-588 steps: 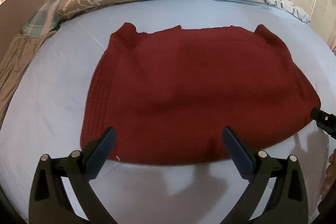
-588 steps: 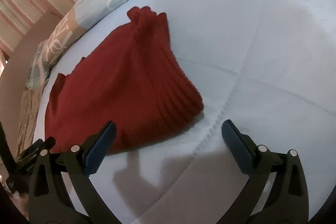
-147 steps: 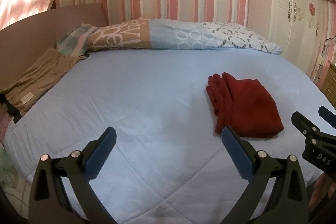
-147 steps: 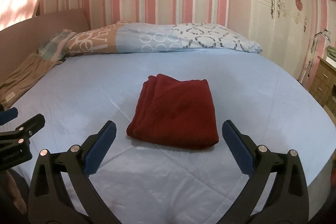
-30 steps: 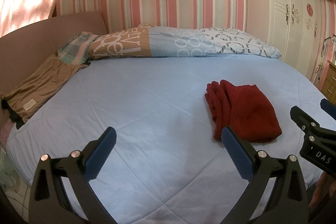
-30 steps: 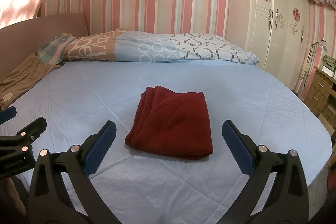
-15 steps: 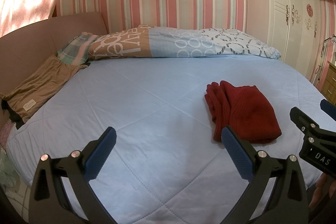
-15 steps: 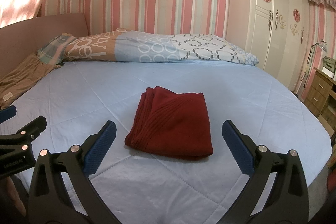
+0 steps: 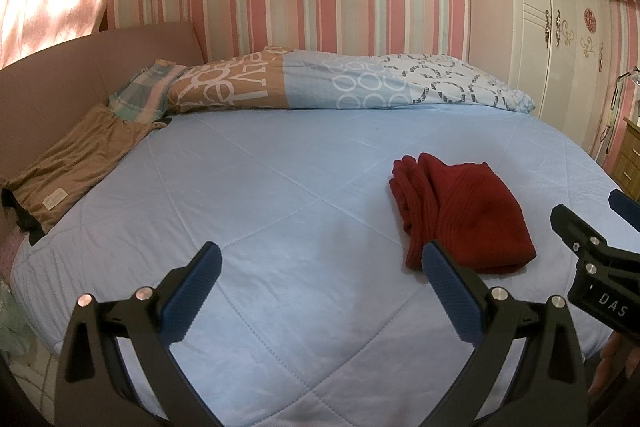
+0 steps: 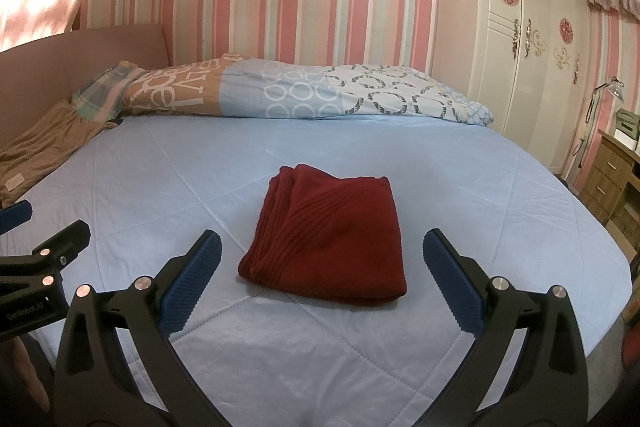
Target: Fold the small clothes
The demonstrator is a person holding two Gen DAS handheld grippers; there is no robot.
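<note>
1. My left gripper (image 9: 320, 287) and right gripper (image 10: 320, 279) both hang with jaws spread wide, holding nothing.
2. Straight ahead of the right gripper, between its fingers' line of sight, the red garment (image 10: 330, 239) lies on the bed (image 10: 500, 195); from the left gripper it sits ahead and off to the right, just past the right finger.
3. I judge this piece done: it rests as a compact folded rectangle.
4. Further out, a brown garment (image 9: 72, 163) lies at the bed's left edge; whether it needs folding I cannot tell.

Dark red knit garment (image 10: 332, 235), folded square, flat on the bed (image 10: 480, 179)
</note>
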